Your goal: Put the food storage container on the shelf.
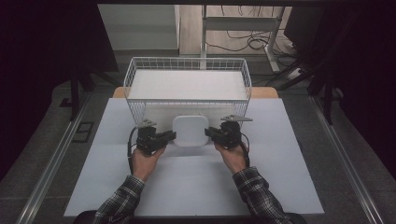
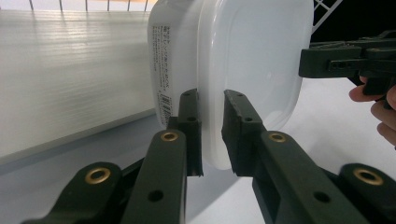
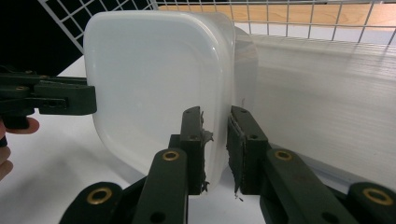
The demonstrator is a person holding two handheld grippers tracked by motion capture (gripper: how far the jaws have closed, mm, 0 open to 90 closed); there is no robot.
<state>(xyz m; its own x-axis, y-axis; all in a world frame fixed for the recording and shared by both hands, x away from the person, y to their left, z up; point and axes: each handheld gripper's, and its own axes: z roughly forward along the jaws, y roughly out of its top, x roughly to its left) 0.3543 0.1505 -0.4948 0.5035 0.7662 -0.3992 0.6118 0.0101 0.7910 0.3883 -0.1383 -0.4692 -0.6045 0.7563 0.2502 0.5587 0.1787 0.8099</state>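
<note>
High view shows a white plastic container at the middle of the bench, just at 6 o'clock from the wire basket. At its 9 o'clock edge the left gripper has its jaws closed on the rim, and at 3 o'clock the right gripper clamps the opposite rim. Both gripper views confirm that the pads press the container lip.

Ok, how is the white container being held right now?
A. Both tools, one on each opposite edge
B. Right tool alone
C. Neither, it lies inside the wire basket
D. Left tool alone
A: the left tool and right tool each clamp an opposite rim edge of the white container, just in front of the wire basket.
</note>
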